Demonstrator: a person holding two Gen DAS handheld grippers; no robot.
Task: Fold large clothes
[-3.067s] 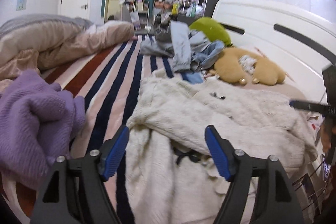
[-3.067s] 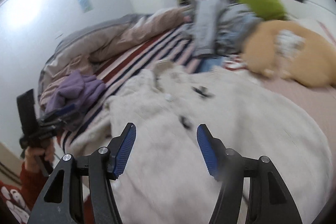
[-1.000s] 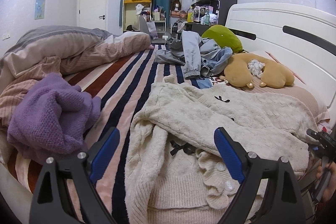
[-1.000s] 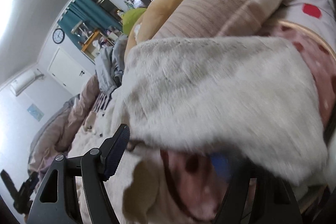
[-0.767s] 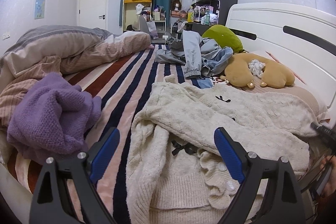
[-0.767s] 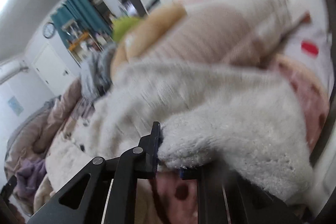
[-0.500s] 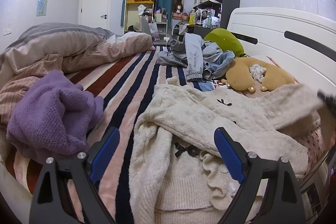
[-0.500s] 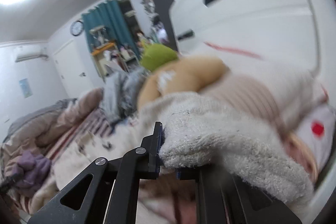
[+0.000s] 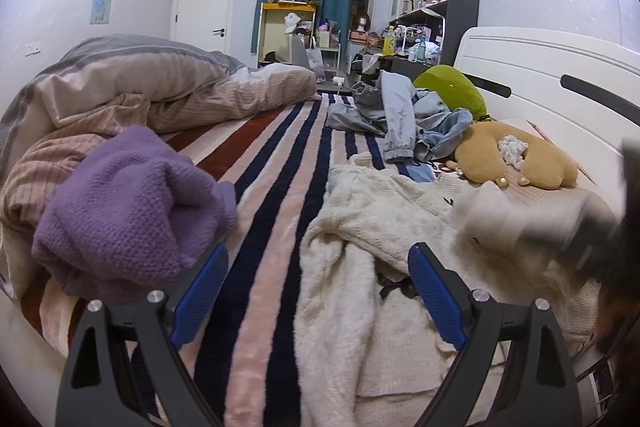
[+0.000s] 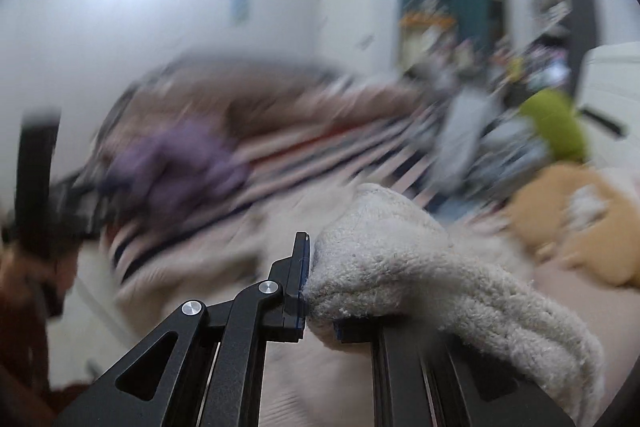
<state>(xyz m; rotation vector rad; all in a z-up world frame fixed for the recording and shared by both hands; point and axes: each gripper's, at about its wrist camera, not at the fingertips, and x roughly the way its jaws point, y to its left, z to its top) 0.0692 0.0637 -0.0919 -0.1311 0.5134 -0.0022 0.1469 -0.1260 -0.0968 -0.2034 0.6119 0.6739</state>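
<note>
Right wrist view: right gripper [image 10: 320, 291] pinches the cream sweater's [image 9: 360, 227] sleeve end, lifted at twelve o'clock (background blurred). Left gripper [image 9: 316, 291] hangs spread above the rumpled body on the striped blanket [image 9: 280, 155]. Folding barely begun, I'd say.

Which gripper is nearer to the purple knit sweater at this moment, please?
Left. The left gripper hangs open just beside the purple sweater; the right gripper, shut on the cream cardigan, is across the bed from it.
</note>
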